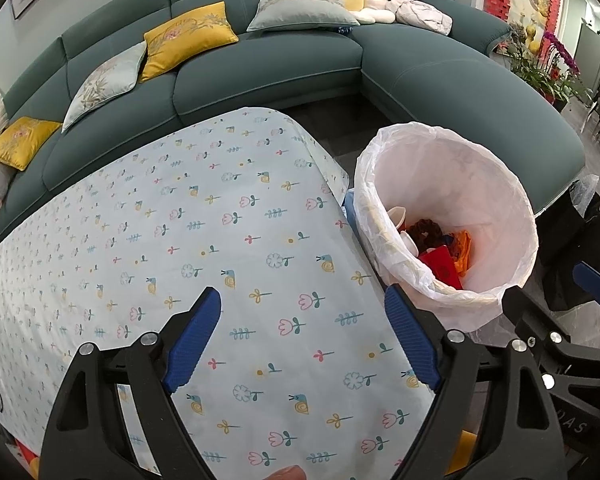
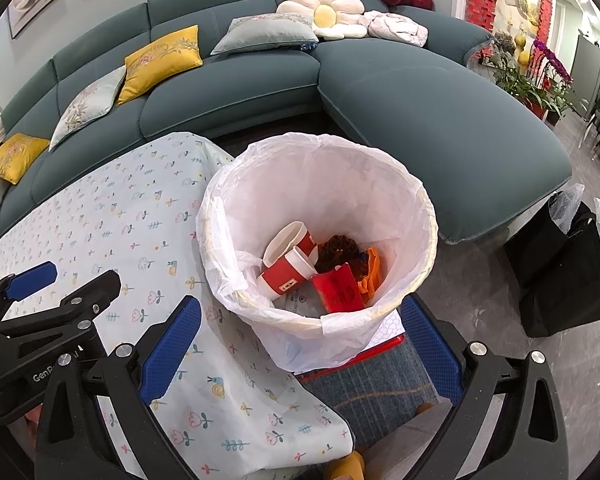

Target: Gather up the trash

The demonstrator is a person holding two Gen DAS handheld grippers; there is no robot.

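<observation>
Sitting beside the table (image 1: 100, 264), a round bin (image 2: 428, 240) lined with a thin white bag (image 2: 328, 184) holds the collected trash: two red-and-white paper cups (image 2: 288, 260) lying on their sides, a red packet (image 2: 340, 292), a dark brown crinkled clump (image 2: 338, 252) and something orange (image 2: 372, 276). The bag's edge folds loosely over the rim.

The table wears a pale blue cloth (image 1: 228, 240) printed with small flowers and snails, with nothing lying on it in either view.

The left gripper (image 1: 304, 342) hangs over the cloth with its blue-padded fingers (image 1: 194, 340) spread wide and nothing between them; the bin stands off to its right, just past the right finger. The right gripper (image 2: 300, 346) is also spread wide and empty, and the bin sits ahead of it, its near wall falling between the two fingers in the picture, apart from both pads.

In the left view only part of the bin's contents shows above the near rim. What the orange thing is cannot be made out. A fingertip (image 1: 288, 472) is cut off by the bottom edge.
</observation>
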